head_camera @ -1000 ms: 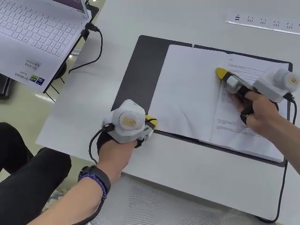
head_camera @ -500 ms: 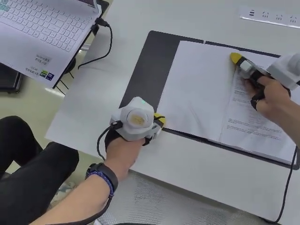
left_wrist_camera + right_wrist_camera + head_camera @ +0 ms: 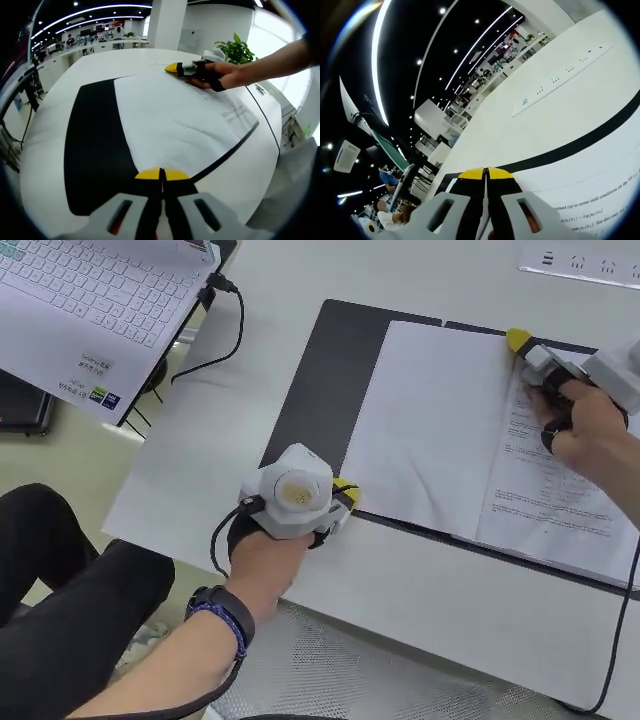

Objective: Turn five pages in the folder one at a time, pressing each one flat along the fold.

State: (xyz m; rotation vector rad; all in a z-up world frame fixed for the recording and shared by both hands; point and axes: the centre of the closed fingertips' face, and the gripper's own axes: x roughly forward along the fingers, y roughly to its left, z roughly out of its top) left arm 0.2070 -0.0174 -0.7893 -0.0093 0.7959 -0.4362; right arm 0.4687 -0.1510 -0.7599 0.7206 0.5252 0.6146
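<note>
The black folder (image 3: pixel 318 390) lies open on the white table, with a blank white page (image 3: pixel 425 420) turned flat on its left half and a printed page (image 3: pixel 560 490) on the right. My right gripper (image 3: pixel 518 339) is shut, its yellow tips down on the paper at the far end of the fold (image 3: pixel 485 173). My left gripper (image 3: pixel 342 494) is shut too, resting at the folder's near edge by the blank page's corner (image 3: pixel 162 174). In the left gripper view the right gripper (image 3: pixel 173 67) and its hand lie across the far side of the blank page (image 3: pixel 175 115).
An open white laptop (image 3: pixel 90 310) stands at the far left with a black cable (image 3: pixel 215 340) running off it. A white power strip (image 3: pixel 580 262) lies at the far right. The table's near edge (image 3: pixel 400 620) is close to the person's lap.
My right gripper has slid along the fold toward the folder's far edge. The left gripper has stayed at the near edge. The head camera has shifted.
</note>
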